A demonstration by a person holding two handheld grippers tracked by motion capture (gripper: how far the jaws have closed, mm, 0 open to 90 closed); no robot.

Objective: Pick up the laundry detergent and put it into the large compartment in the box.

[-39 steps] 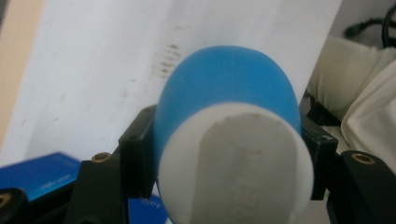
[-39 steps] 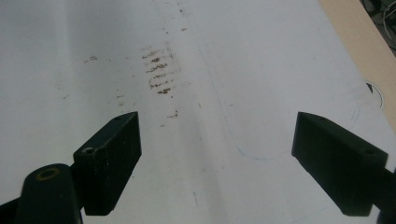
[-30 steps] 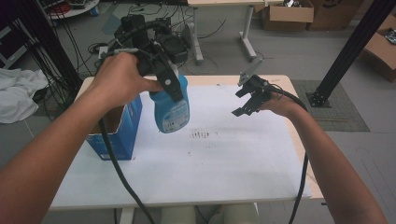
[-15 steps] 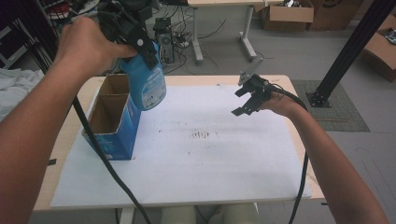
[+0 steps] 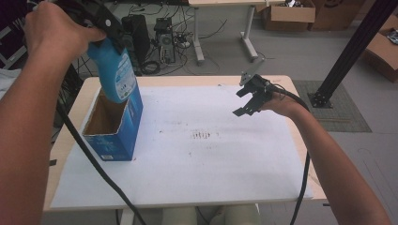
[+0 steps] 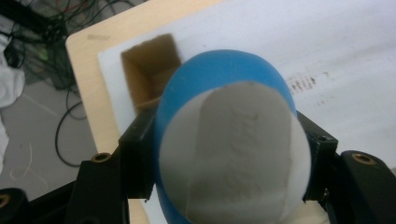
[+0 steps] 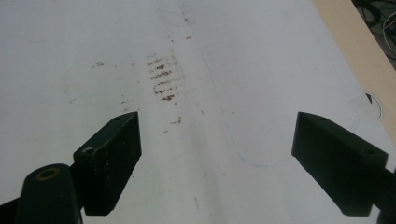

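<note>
My left gripper (image 5: 104,35) is shut on a blue bottle with a white label (image 5: 116,70) and holds it high at the far left, tilted. The bottle's lower end hangs at the open top of a blue cardboard box (image 5: 112,129); I cannot tell whether it dips inside. In the left gripper view the bottle's blue and white body (image 6: 229,149) sits between the black pads (image 6: 140,154), with the box's brown opening (image 6: 152,70) behind it. My right gripper (image 5: 248,101) hovers open over the right side of the table, nothing between its jaws (image 7: 217,154).
A white sheet (image 5: 197,178) covers most of the wooden table (image 5: 300,154), with a brown smudge (image 5: 202,136) near its middle. The left gripper's cable (image 5: 89,159) trails across the front left. Behind the table are computer towers (image 5: 164,33), and a black post (image 5: 352,51) stands right.
The left hand has carried the bottle up and to the left, from in front of the box to above its open top. The right gripper has stayed put, still open.
</note>
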